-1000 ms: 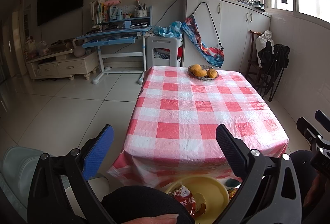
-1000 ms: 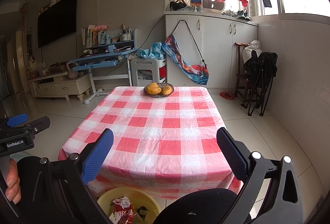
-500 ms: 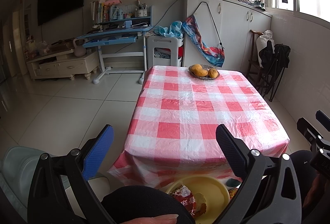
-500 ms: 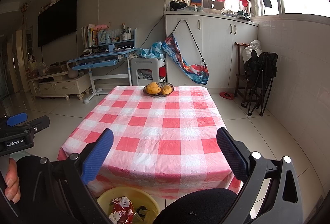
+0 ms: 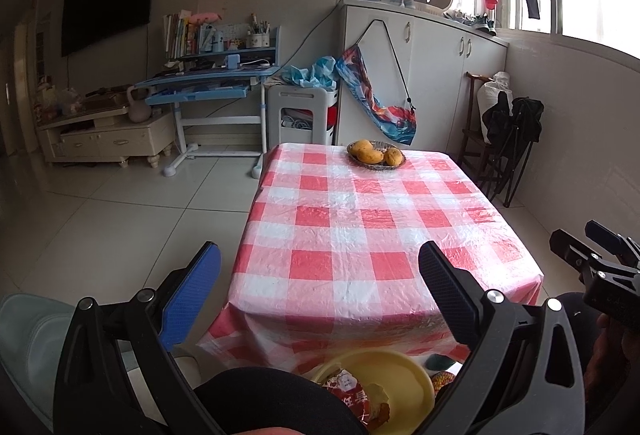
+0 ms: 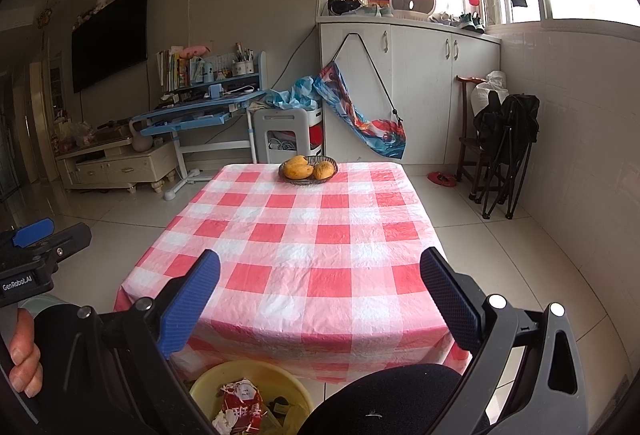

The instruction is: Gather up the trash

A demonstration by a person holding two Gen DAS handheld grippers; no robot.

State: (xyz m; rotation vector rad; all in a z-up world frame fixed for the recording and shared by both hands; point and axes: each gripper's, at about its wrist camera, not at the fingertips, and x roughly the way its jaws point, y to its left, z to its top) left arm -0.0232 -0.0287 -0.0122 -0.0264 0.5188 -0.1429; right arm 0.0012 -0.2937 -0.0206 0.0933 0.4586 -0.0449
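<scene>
Both grippers, left point(image 5: 320, 275) and right point(image 6: 320, 275), hang released with jaws spread wide and nothing between them, held level before the near edge of the checked table point(image 6: 296, 235). The trash, a red wrapper point(image 6: 242, 405) among other scraps, lies in the yellow bin point(image 6: 208, 381) on the floor below that edge. A basket point(image 6: 308, 169) with 3 yellow fruits sits at the table's far end.

Desk point(image 6: 304, 243) ahead of both tongs, fruit basket point(image 6: 308, 169) on its far end. Bin point(image 6: 256, 371) on floor below and between the tongs, at desk's near edge, wrapper point(image 6: 240, 401) inside. Left tongs point(image 5: 320, 299) left of right tongs point(image 6: 320, 299), side by side. Folded chair point(image 6: 504, 139) far right by wall.
</scene>
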